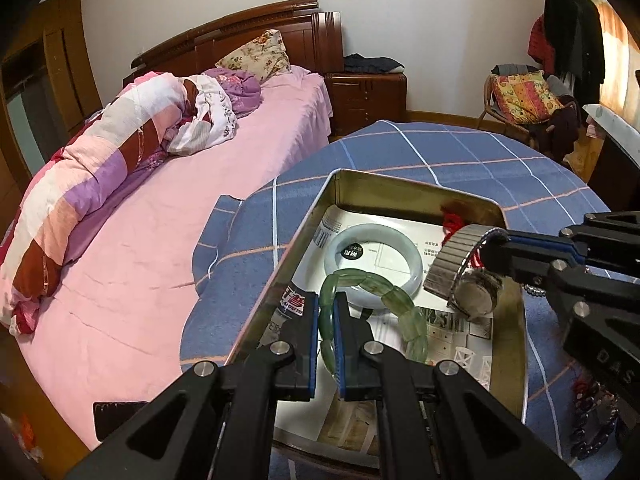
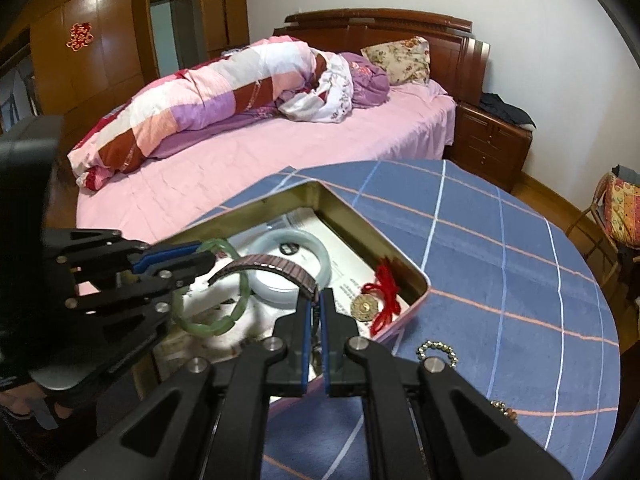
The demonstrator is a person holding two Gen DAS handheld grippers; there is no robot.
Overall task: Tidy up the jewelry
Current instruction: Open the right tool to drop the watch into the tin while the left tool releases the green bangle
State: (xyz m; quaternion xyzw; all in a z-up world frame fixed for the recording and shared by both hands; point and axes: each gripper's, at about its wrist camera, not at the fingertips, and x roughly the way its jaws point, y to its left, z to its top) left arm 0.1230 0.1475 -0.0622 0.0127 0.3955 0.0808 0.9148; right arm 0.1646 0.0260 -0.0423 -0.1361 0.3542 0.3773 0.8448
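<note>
Your left gripper [image 1: 328, 308] has its fingers clenched on one green bead bracelet [image 1: 400, 312], held just above the open tin [image 1: 516, 320]. Your right gripper [image 2: 315, 312] pinches the band of one wristwatch [image 1: 476, 288], also over the tin. Lower in the tin lie one pale bangle [image 1: 412, 256], one brass coin [image 2: 365, 308] tied with a red cord, and printed paper. On the blue checked desk [image 2: 500, 280] beside the tin sit two more bead bracelets. Beyond stands one bed [image 2: 240, 176] with pink sheets.
</note>
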